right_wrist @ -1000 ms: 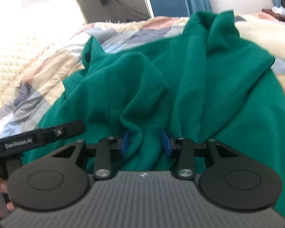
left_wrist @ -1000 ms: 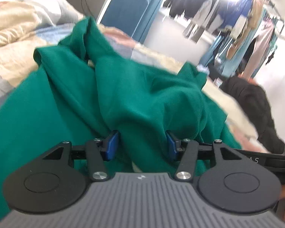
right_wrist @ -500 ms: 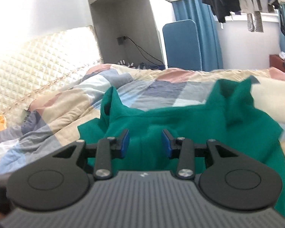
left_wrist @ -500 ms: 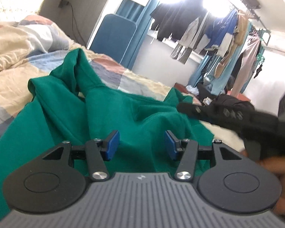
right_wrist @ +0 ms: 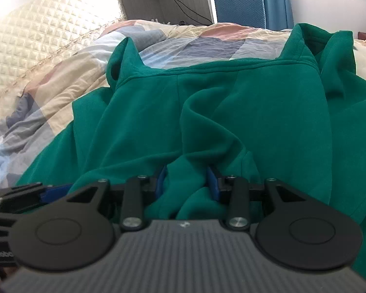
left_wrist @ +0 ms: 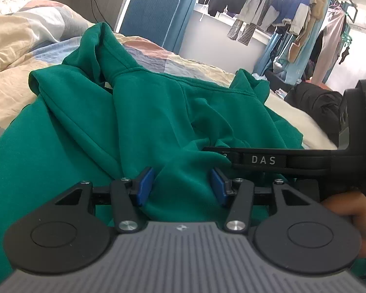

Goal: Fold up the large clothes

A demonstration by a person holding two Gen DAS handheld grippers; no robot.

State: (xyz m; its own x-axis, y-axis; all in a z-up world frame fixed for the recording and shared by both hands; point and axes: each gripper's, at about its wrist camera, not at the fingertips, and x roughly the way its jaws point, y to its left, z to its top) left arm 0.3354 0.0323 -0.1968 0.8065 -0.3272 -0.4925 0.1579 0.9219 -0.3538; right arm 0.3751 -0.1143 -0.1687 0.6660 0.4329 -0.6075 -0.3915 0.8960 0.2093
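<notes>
On the left side lies the patchwork quilt (left_wrist: 24,48) of the bed, with beige, blue and pink squares, and a cream padded headboard (right_wrist: 36,36) stands behind it. The green sweatshirt (left_wrist: 139,112) is spread over this quilt, wrinkled, with two parts of it standing up at the far edge. The left gripper (left_wrist: 181,186) has a thick bunch of the green cloth between its blue pads (left_wrist: 145,185), and the cloth fills the gap, so it is clamped on the sweatshirt. Just beside it, more to the right, the right gripper (right_wrist: 186,182) also grips a fold of the same sweatshirt; its pads press the cloth from both sides. In the left wrist view the right gripper comes in from the right edge, with a hand (left_wrist: 349,210) under it. Far right, behind the bed, many clothes (left_wrist: 292,17) hang on a rail near the window.
</notes>
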